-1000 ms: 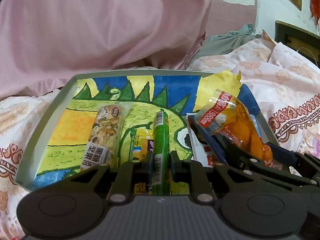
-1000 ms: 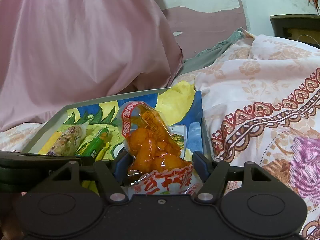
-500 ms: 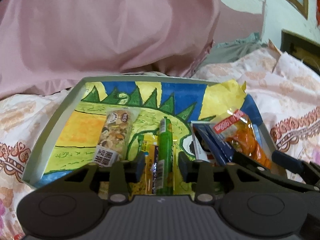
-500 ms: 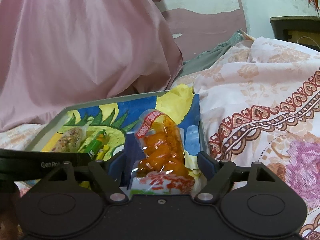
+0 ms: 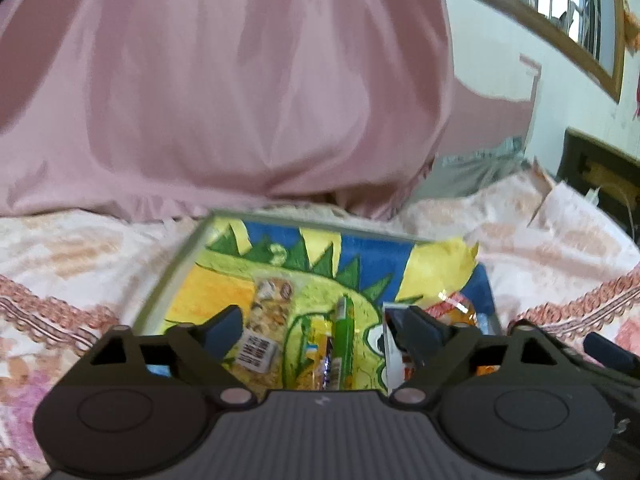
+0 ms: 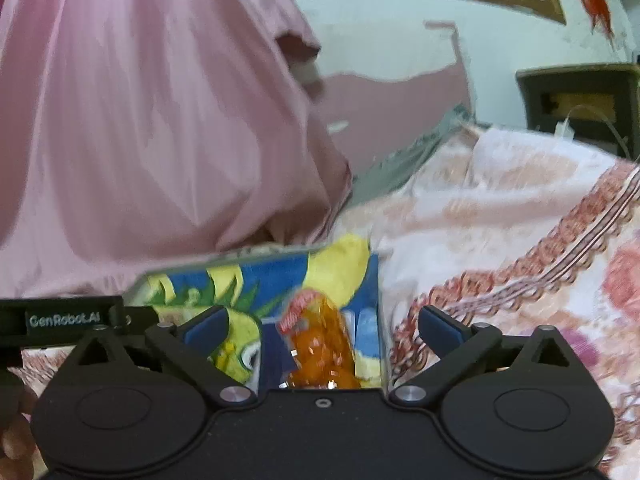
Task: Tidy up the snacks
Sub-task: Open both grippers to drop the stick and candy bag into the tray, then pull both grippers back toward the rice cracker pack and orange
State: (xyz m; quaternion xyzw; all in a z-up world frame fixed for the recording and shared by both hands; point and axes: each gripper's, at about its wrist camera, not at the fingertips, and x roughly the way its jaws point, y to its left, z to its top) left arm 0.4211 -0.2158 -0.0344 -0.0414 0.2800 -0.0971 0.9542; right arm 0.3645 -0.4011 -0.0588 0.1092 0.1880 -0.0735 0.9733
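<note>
A shallow tray (image 5: 176,268) with a green dinosaur drawing lies on the bed. In it lie a nut bar (image 5: 266,320), a green stick snack (image 5: 343,336), a yellow packet (image 5: 316,356) and an orange snack bag (image 5: 456,308). My left gripper (image 5: 320,328) is open and empty, above the tray's near side. My right gripper (image 6: 324,328) is open and empty, with the orange snack bag (image 6: 320,352) lying in the tray (image 6: 240,260) below it.
A pink fabric mound (image 5: 224,92) rises behind the tray. The floral bedspread (image 6: 500,232) spreads to the right. A dark wooden cabinet (image 6: 580,100) stands at the far right. The left gripper's body (image 6: 64,320) shows at the right view's left edge.
Both grippers opened and pulled back and up. The left let go of the green stick and the right let go of the orange bag; both now lie in the tray.
</note>
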